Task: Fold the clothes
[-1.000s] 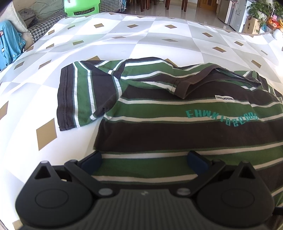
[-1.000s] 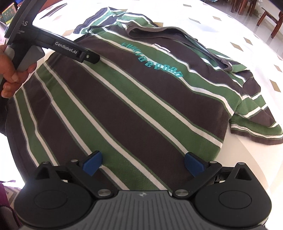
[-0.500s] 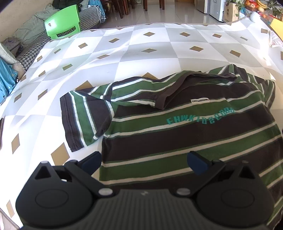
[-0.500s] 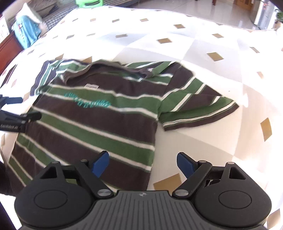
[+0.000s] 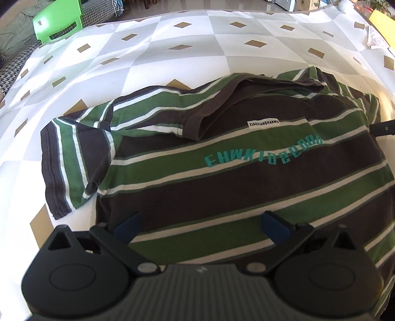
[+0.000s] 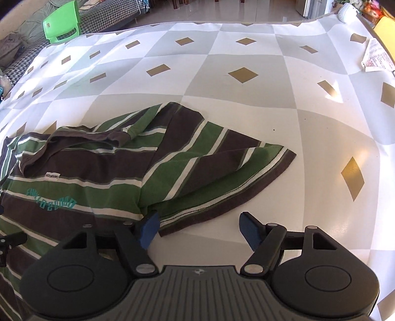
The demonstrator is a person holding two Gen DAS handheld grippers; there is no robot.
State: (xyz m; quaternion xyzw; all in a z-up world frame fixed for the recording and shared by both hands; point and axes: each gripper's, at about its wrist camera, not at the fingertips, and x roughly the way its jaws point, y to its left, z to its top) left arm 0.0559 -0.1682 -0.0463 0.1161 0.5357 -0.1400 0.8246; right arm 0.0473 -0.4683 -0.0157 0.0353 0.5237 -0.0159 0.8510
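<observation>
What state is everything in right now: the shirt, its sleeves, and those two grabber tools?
Shirt: spread out on the table, not yet folded, collar rumpled.
Left sleeve: lying out to the side.
Right sleeve: out to the side, creased.
Left gripper: open, over the shirt, holding nothing.
Right gripper: open, jaws have just been closing, at the right sleeve's hem, nothing gripped.

A striped T-shirt (image 5: pixel 222 177) in brown, green and white fills the middle and right of the frame, lying flat on a tablecloth (image 5: pixel 172 49) patterned with white and grey diamonds. Its collar points to the upper frame, one short sleeve (image 5: pixel 71 168) spreads at centre left. The left gripper (image 5: pixel 200 222) sits at the bottom, jaws apart over the shirt's lower stripes. A green chair (image 5: pixel 58 22) shows upper left.
</observation>
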